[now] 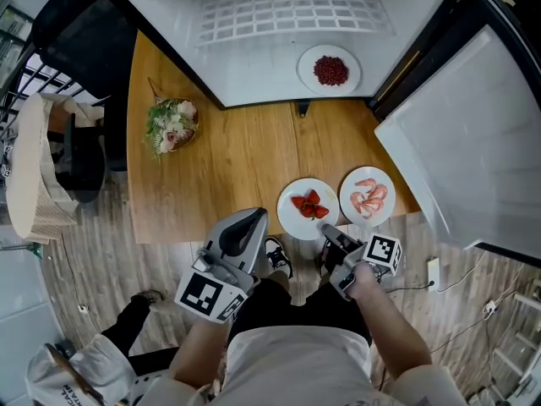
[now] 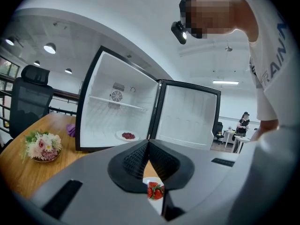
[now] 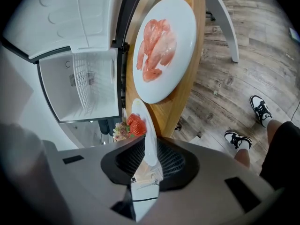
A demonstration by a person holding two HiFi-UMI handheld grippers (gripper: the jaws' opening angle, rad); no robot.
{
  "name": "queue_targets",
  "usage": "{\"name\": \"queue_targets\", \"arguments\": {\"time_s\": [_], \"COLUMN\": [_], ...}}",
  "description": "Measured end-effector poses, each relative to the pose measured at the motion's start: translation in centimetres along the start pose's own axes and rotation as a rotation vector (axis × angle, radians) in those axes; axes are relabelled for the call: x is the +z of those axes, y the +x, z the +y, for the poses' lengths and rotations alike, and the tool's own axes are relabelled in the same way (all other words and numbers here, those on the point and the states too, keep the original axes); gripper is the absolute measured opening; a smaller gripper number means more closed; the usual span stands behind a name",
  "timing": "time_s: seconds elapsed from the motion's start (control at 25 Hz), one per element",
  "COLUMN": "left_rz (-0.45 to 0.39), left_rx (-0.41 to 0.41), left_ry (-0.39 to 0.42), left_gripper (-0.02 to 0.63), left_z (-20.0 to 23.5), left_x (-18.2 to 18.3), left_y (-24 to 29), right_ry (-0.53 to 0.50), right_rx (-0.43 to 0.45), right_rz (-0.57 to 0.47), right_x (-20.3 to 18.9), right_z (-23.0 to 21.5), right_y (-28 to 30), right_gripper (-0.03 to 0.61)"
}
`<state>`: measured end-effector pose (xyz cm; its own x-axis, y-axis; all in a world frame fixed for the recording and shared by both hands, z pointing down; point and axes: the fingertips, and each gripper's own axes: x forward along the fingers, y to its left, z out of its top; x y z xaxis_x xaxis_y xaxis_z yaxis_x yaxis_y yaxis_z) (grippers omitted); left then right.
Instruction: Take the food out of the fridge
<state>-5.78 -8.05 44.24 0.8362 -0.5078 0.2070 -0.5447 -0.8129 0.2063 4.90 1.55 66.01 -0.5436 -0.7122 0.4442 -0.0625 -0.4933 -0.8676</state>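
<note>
Wooden tabletop (image 1: 245,150) is carrying two white plates at its near edge in the head view: the strawberry plate (image 1: 292,222) and, just to its right, the shrimp plate (image 1: 353,211). A bowl of flowers (image 1: 172,125) is sitting near the left edge. At the far edge the fridge (image 1: 254,66) is standing open, with a plate of red berries (image 1: 308,70) lying on its floor. The left gripper (image 1: 252,222) is hovering just beside the strawberry plate, and the right gripper (image 1: 331,235) is meeting that plate's near rim.

In the left gripper view the jaws are pressing together with nothing between them, pointing towards the open fridge.

In the right gripper view the jaws are clamping the strawberry plate's rim, and the shrimp plate is lying beyond on the tabletop.
</note>
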Motion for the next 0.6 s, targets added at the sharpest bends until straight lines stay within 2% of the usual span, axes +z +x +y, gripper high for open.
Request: {"name": "queue_targets", "arguments": {"time_s": [0.48, 0.6], "left_rz": [0.0, -0.004], "left_rx": [-0.005, -0.004], "left_ry": [0.001, 0.006], "left_gripper": [0.008, 0.008], "left_z": [-0.44, -0.51], "left_x": [0.02, 0.31], "left_y": [0.38, 0.49], "right_ry": [-0.033, -0.072], "right_rx": [-0.036, -0.078], "right_rz": [0.029, 0.028], "right_x": [-0.09, -0.19], "right_z": [-0.26, -0.48], "right_y": [-0.08, -0.77], "right_gripper": [0.097, 0.097]}}
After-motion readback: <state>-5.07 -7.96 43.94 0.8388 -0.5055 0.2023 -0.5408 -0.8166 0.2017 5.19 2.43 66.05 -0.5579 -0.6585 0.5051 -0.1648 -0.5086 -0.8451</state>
